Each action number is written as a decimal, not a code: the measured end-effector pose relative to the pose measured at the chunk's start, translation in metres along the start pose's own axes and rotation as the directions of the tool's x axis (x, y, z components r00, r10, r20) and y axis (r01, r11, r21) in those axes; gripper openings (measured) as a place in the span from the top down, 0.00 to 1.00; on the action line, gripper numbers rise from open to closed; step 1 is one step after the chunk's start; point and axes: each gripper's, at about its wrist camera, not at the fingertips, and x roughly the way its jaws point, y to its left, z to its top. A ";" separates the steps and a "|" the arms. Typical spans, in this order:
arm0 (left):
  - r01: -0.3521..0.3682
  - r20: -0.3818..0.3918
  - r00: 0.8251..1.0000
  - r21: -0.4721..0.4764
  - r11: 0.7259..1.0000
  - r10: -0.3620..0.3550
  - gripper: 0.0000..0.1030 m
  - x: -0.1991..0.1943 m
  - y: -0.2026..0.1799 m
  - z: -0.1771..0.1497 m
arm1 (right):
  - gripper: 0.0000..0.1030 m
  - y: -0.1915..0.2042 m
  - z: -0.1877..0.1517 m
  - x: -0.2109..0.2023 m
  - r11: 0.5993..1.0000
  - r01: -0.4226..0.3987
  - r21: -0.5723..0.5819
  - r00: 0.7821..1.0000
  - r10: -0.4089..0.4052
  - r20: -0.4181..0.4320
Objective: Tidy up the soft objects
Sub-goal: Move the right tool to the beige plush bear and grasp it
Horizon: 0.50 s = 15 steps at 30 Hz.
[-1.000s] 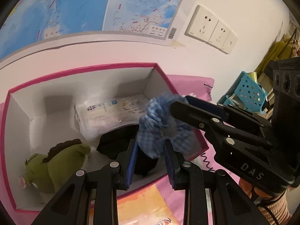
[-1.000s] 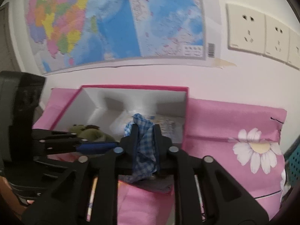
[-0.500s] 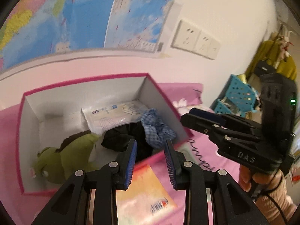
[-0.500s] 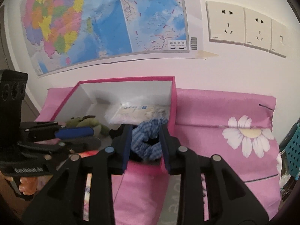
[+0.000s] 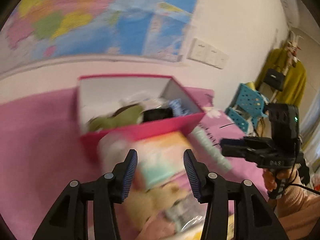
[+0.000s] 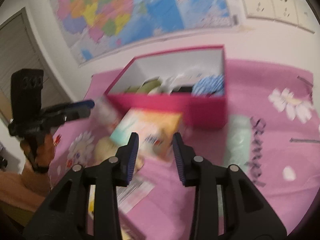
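1. The left gripper [image 5: 160,167] hangs above the pink cloth [image 5: 40,140] with its jaws apart and nothing clamped between them — they have just been opening. The blue ribbed pads [image 5: 131,173] are bare.
2. The right gripper [image 6: 155,156] is likewise released and empty; its jaws have also just been opening. In the left wrist view it shows off to the right of the left gripper, held in a hand [image 5: 280,180] with a peach-coloured sleeve [image 5: 298,210].
3. Ahead of both grippers stands the pink box [image 6: 168,104], open at the top, white inside, well beyond the fingertips.
4. The blue checked cloth [image 6: 210,85] lies inside the box at its right end, as seen from the right gripper — touching neither gripper.
5. Beside it in the box lies a black soft item [image 5: 158,113], then a green plush toy [image 5: 120,116] towards the left end. Something white and crinkly lies behind them; blur hides what it is.
6. Just beyond the fingertips of both grippers, between them and the box, lies a colourful flat packet [image 6: 148,130] on the cloth, its print too blurred to read.
7. Right of the right gripper a pale green strip [image 6: 238,138] lies on the cloth.
8. On the wall behind the box hang a map [image 6: 128,10] and a row of sockets [image 6: 274,4].
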 end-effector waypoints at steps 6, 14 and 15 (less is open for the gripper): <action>-0.049 -0.044 0.998 -0.073 0.996 0.046 0.52 -0.009 0.030 -0.033 | 0.55 0.025 -0.024 0.032 0.998 -0.051 -0.030 0.995 0.048 -0.092; -0.022 -0.142 0.990 -0.091 0.996 0.009 0.52 0.016 0.034 -0.058 | 0.53 0.035 -0.037 0.076 0.999 -0.044 -0.021 0.982 0.039 -0.183; -0.016 -0.152 0.988 -0.091 0.996 0.002 0.52 0.020 0.033 -0.059 | 0.53 0.036 -0.038 0.078 0.999 -0.038 -0.022 0.982 0.033 -0.185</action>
